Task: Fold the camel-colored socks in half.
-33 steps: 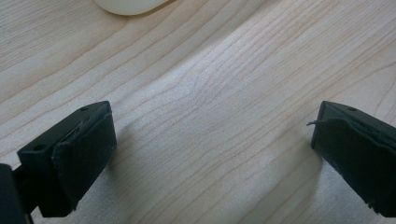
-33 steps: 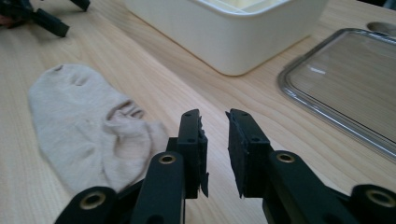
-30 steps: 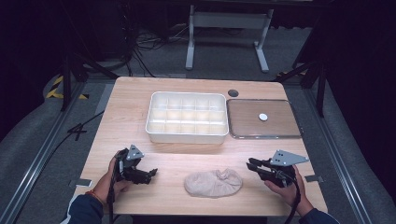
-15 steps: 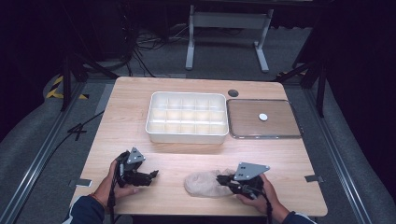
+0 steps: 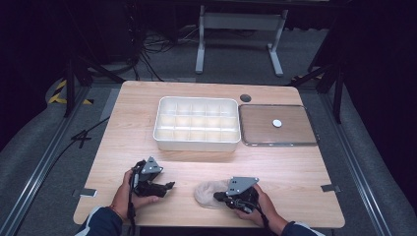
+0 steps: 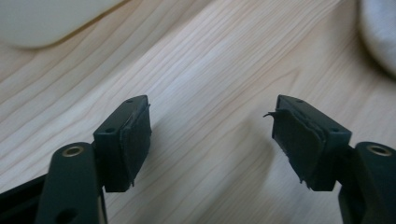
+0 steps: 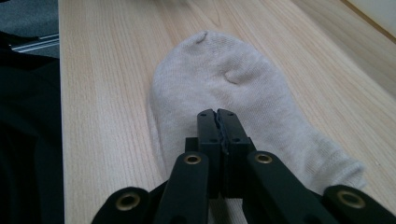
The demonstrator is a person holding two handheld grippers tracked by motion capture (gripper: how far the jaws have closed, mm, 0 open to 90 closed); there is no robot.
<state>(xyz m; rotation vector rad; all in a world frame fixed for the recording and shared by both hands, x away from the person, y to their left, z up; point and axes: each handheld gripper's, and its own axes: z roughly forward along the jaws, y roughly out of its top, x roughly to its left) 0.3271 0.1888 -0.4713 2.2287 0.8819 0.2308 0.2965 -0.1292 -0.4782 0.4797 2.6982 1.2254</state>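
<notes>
Right claw has moved in from lower right of the bench; jaws now together on the sock, grasp apparently begun. Left claw stays apart, idle.

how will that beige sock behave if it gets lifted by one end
The sock lies flat and wrinkled on the table, so it will probably droop and fold, not hold shape. It looks like thin knit, likely very light. The right hand-held gripper, jaws together over it, should find the ribbed fabric grippy; whether it pinches cloth is unclear.
</notes>
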